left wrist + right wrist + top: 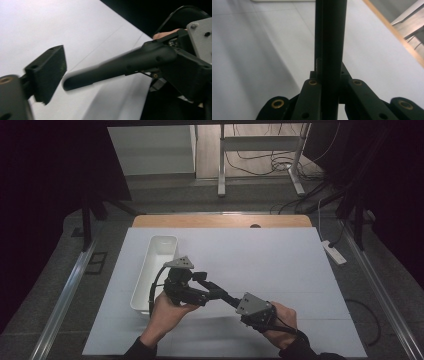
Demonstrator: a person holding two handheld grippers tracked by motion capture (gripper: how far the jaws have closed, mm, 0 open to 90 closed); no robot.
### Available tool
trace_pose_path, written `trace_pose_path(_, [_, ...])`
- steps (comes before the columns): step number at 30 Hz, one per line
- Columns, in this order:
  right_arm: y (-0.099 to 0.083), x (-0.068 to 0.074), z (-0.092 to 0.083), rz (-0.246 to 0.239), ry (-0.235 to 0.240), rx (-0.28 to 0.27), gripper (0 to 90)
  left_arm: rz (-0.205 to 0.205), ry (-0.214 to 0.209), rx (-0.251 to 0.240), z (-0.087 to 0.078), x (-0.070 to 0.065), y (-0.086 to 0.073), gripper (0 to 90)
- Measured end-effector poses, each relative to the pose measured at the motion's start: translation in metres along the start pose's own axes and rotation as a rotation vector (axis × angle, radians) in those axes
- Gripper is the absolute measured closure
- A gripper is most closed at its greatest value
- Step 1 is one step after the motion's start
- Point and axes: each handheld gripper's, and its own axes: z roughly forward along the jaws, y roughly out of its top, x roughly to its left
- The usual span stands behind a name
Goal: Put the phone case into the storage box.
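Observation:
My left gripper [207,285] is held low over the white table sheet [270,260] at the front left, and its jaws stand open toward the right. In the left gripper view one black pad [47,72] shows at the left. My right gripper [223,296] comes in from the front right and is shut with nothing in it. Its joined jaws point at the left gripper. In the left gripper view the right gripper [68,83] reaches in beside that pad without touching it. In the right gripper view the right gripper [330,27] makes one dark bar.
A long white bin [156,265] lies on the sheet just left of my left hand. The table's wooden back edge [220,221] shows beyond the sheet. A power strip [334,252] and cables lie on the floor at the right. A desk frame [260,150] stands behind.

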Motion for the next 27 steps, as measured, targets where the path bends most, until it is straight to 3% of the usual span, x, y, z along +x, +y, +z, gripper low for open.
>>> trace_pose_path(5, [-0.002, -0.005, 0.002, 0.044, 0.049, 0.006, 86.3, 0.058, 0.019, 0.018, -0.002, 0.000, -0.002, 5.0])
trace_pose_path(13, [-0.006, -0.013, 0.003, 0.144, 0.177, 0.022, 86.1, 0.110, 0.039, 0.022, -0.006, 0.004, -0.009, 3.3])
trace_pose_path(22, [-0.010, -0.021, 0.001, 0.194, 0.287, 0.002, 86.0, 0.179, 0.059, 0.029, -0.009, 0.004, -0.015, 1.6])
trace_pose_path(27, [-0.012, -0.025, -0.001, 0.222, 0.337, -0.015, 86.0, 0.195, 0.065, 0.023, -0.010, 0.006, -0.018, 0.7])
